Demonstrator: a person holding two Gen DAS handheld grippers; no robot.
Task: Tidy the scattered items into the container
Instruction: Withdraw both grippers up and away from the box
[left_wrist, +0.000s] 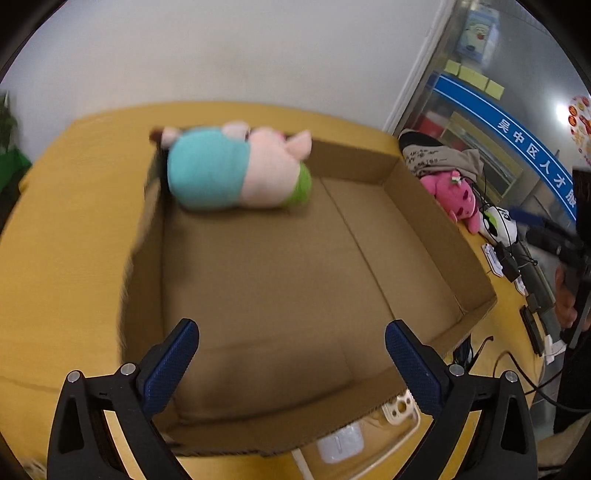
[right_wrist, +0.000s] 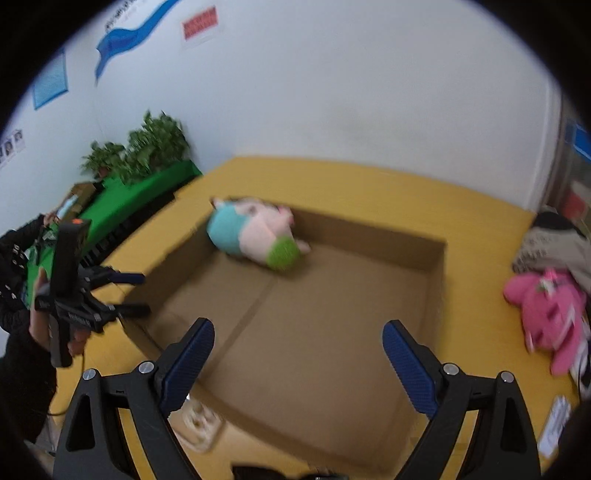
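On the yellow desk (left_wrist: 66, 229) stood a shallow cardboard box (left_wrist: 436, 221), open-topped, its floor mostly bare.

Item 1: pig toy (left_wrist: 236, 170), teal, pale pink and green, lay on its side in the box's far left corner, touching the walls there; seen in both views (right_wrist: 255, 236).

Item 2: pink toy (left_wrist: 454, 195) lay on the desk outside the box's right wall, beside a folded grey cloth (left_wrist: 439, 158). A black-and-white toy (left_wrist: 498, 221) and cables near it appeared in the left wrist view only.

Item 3: left hand-held gripper (left_wrist: 291, 365), released, jaws spread wide over the box's near edge; the right wrist view showed it from outside (right_wrist: 125, 295), gripped by a hand at the box's left wall.

Item 4: right hand-held gripper (right_wrist: 299, 365), released, jaws wide over the near wall.

Item 5: potted plants (right_wrist: 147, 147) and green cloth, right wrist view only.

Writing: a blue band on the glass door (left_wrist: 517, 147) read partly "吴中区人才"; the rest was cut off.
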